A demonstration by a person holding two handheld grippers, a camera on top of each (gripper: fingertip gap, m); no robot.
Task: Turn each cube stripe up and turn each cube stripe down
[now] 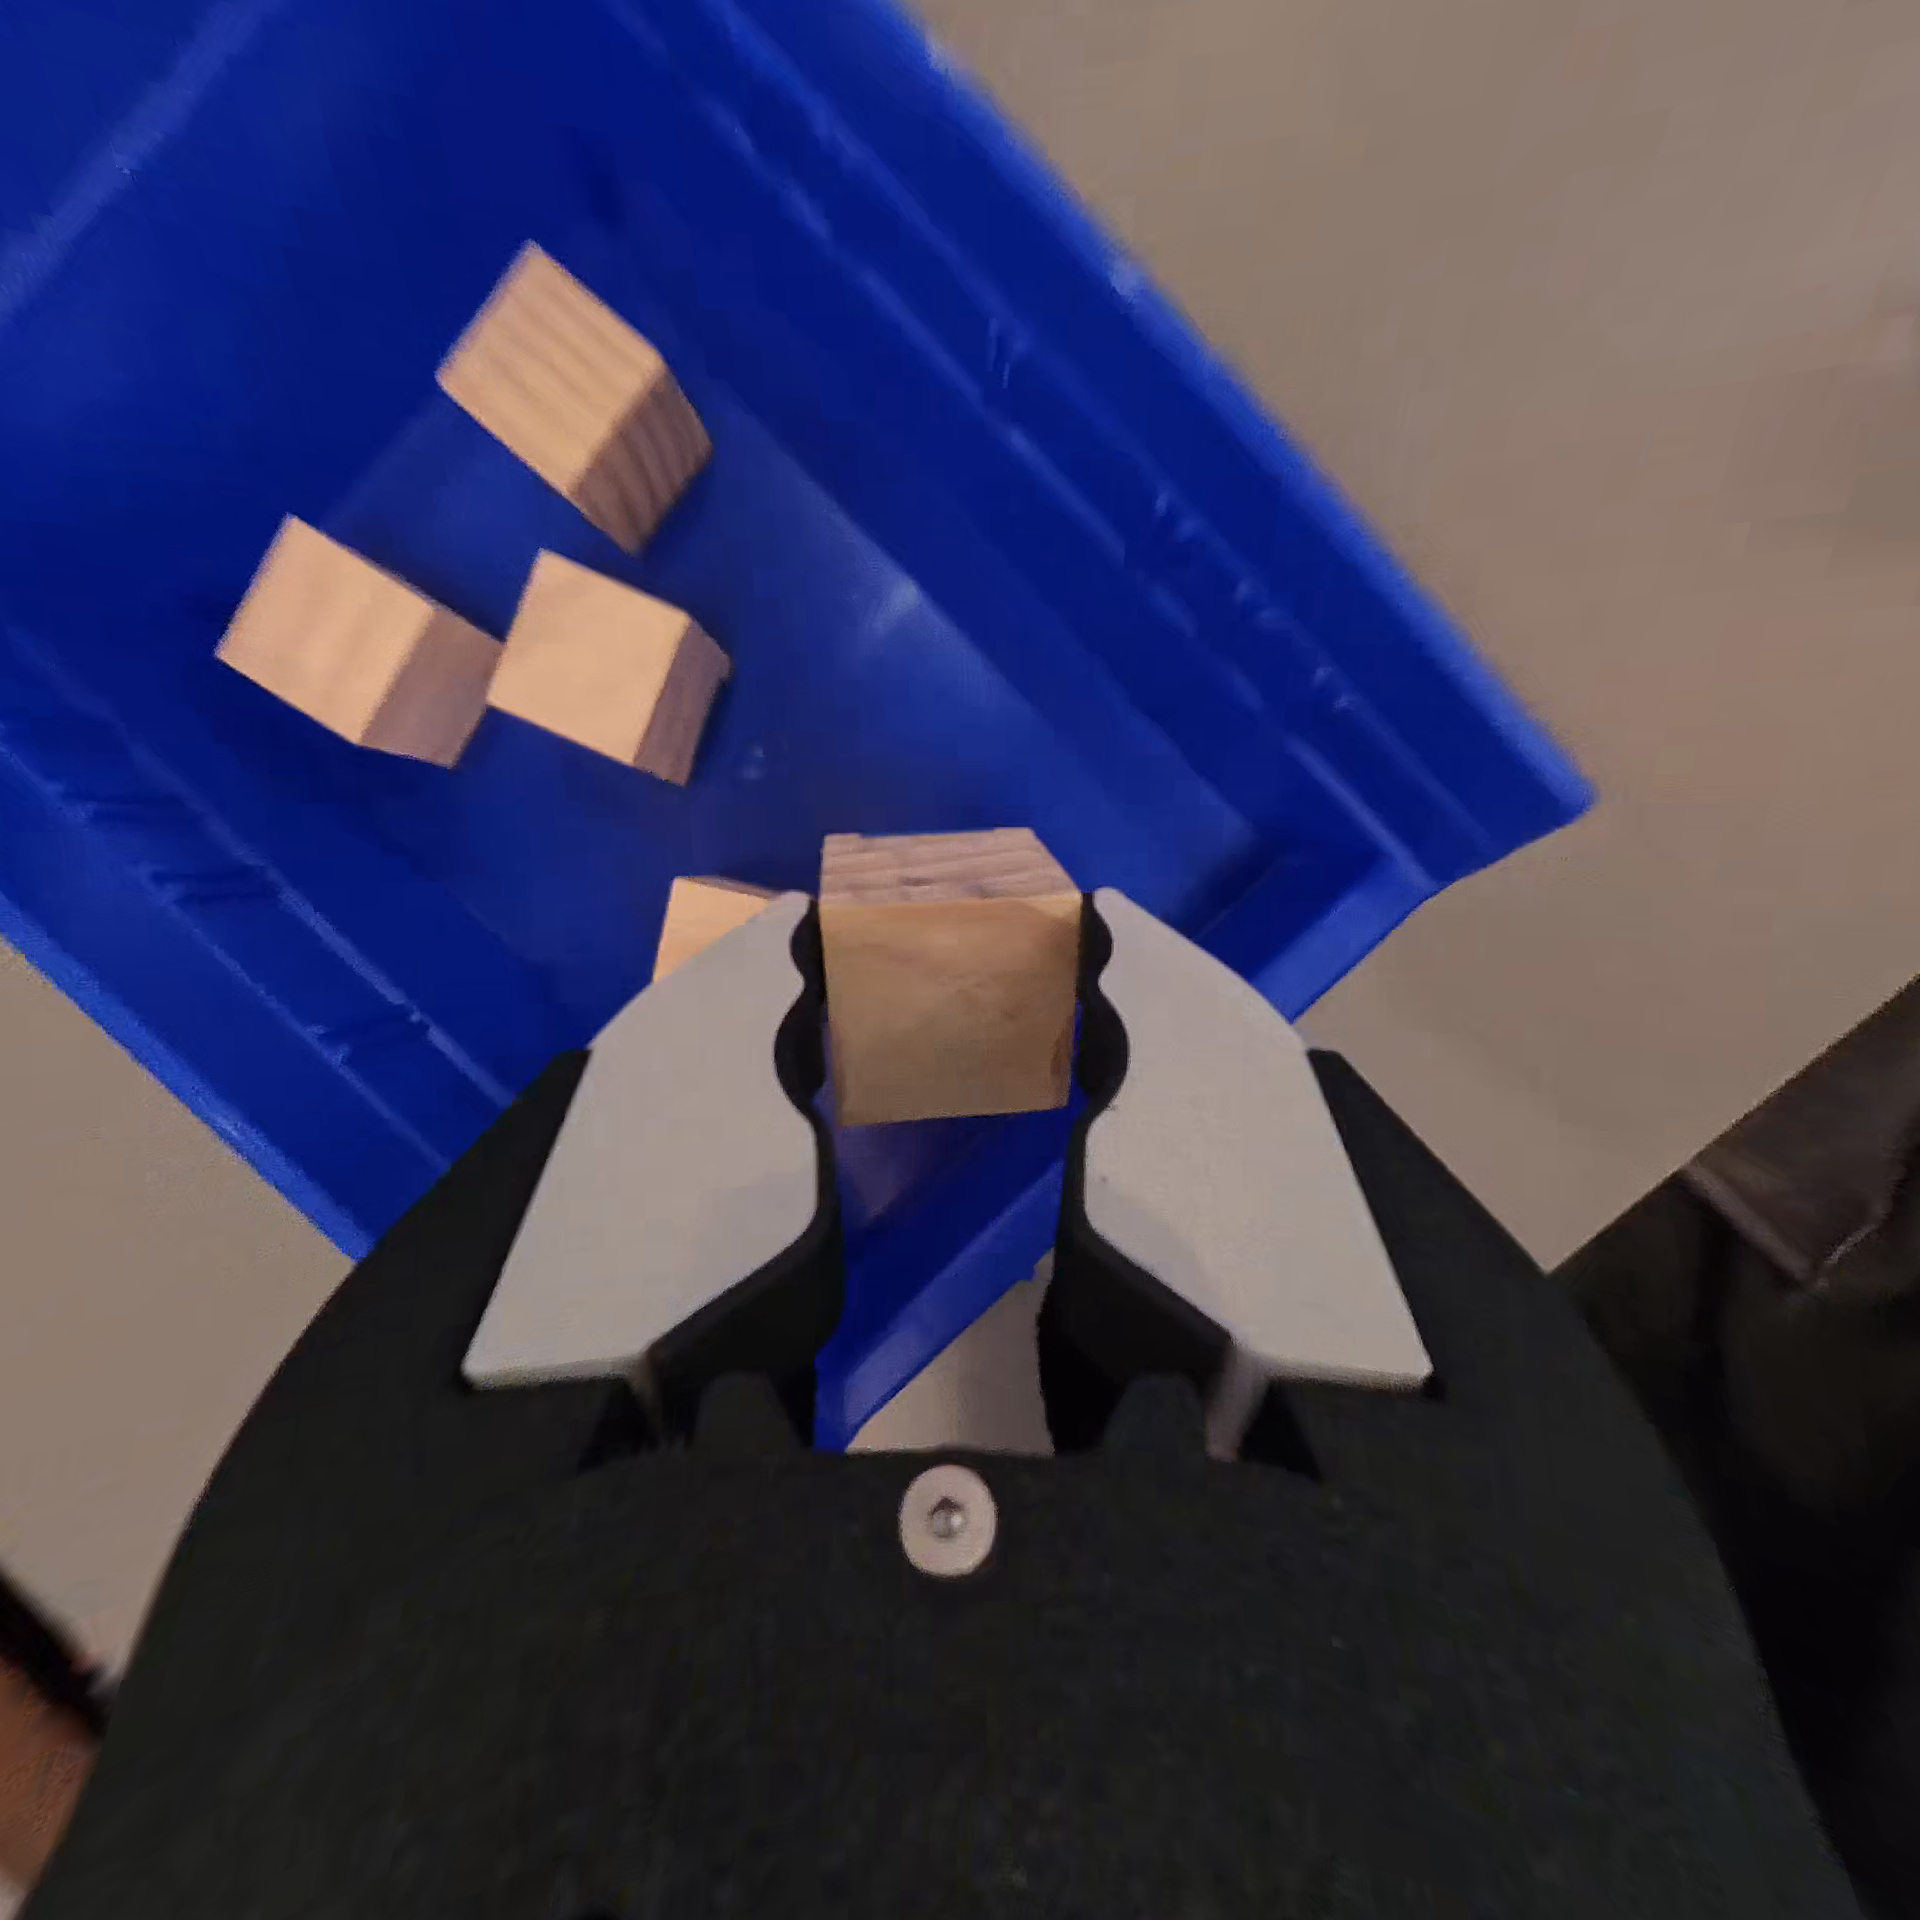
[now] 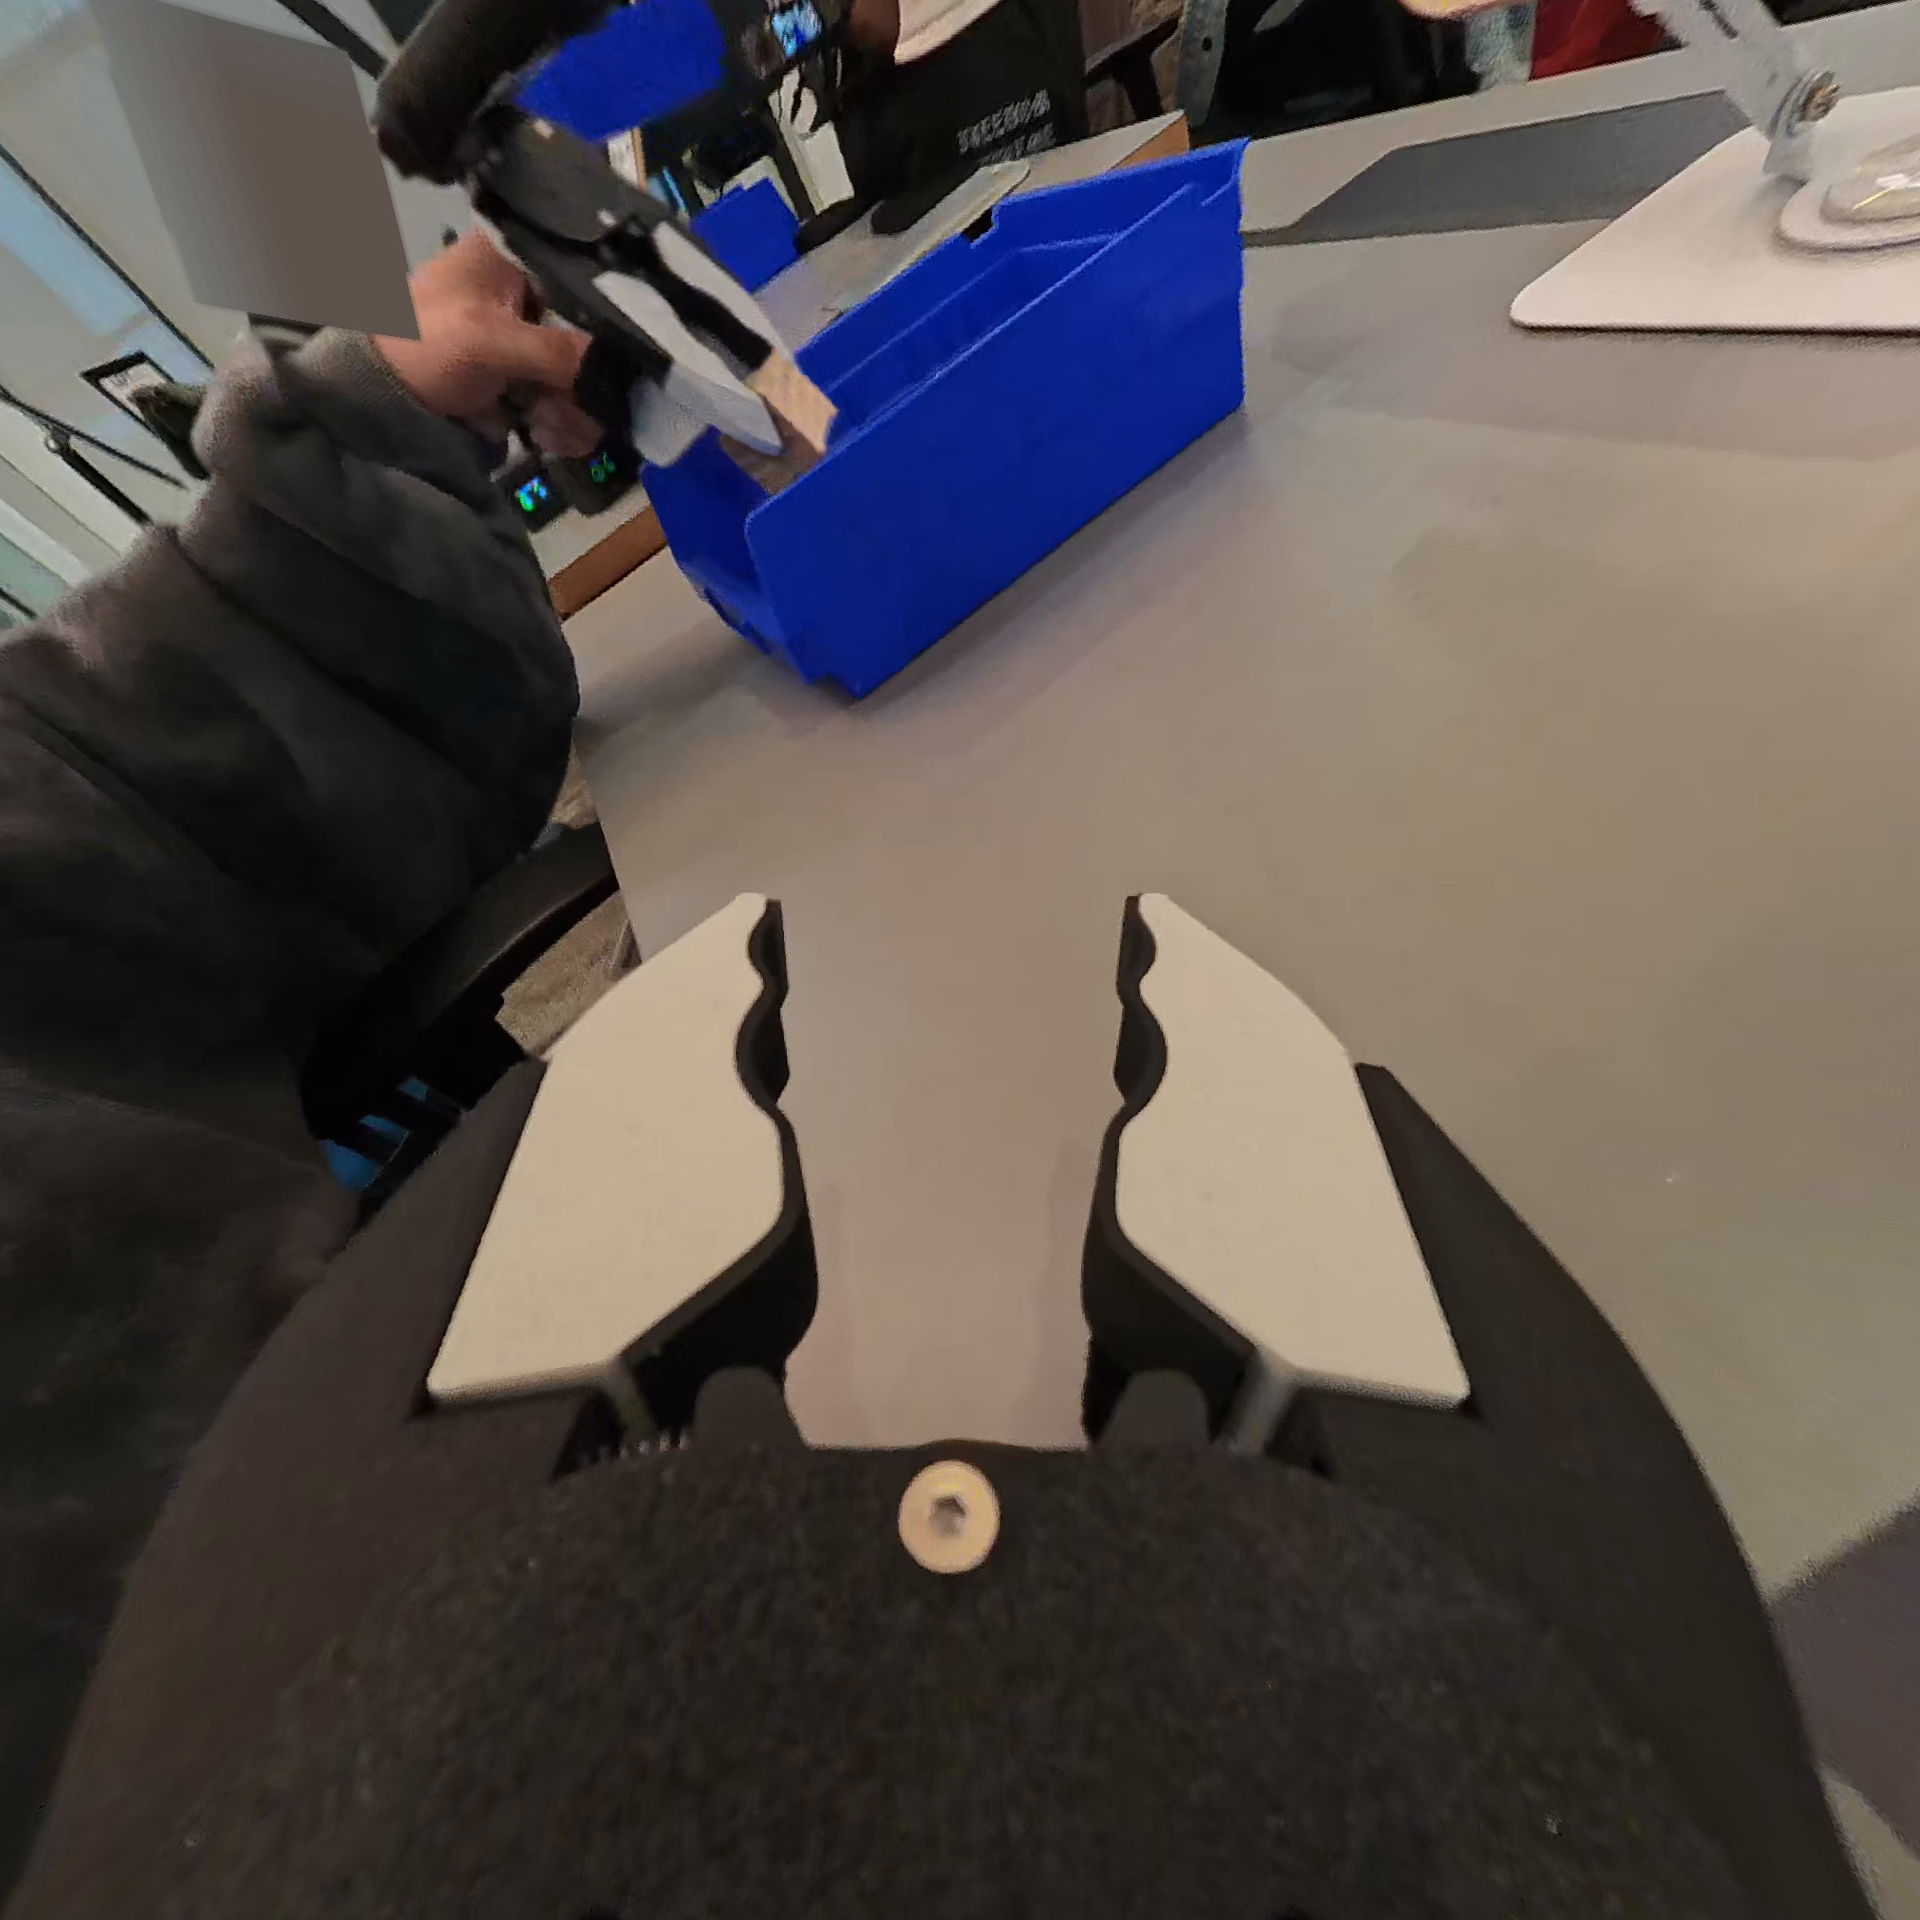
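1. While clamped by the left gripper (image 1: 951, 925) across two opposite sides, held cube (image 1: 951, 1013) hangs above the near corner of the blue bin (image 1: 1039, 499), plain face toward the camera and a lined, grainy face pointing away. Probably gripped by the sides so a twist of the wrist can bring the striped face up or down before setting it back.
2. Lying loose on the bin floor: far cube (image 1: 577, 395) with its grain lines showing on top, and two more, left cube (image 1: 353, 644) and middle cube (image 1: 608, 665), just beside each other, corners nearly touching. Kept inside the bin, apparently, so nothing rolls off the table (image 2: 1455, 727).
3. Parked well apart from the bin, low over bare table: right gripper (image 2: 951, 914), fingers spread with nothing between them. Likely waiting its turn, or kept clear of the working side.
4. Half hidden behind a left finger (image 1: 675, 1091): a fifth cube (image 1: 707, 920), only a corner visible, face impossible to read.
5. Hard to judge under motion blur: which faces of the left and middle cubes carry stripes.
6. Seen from the right wrist view only from outside: bin contents blocked by its wall, sleeve (image 2: 260, 727) filling the left edge.
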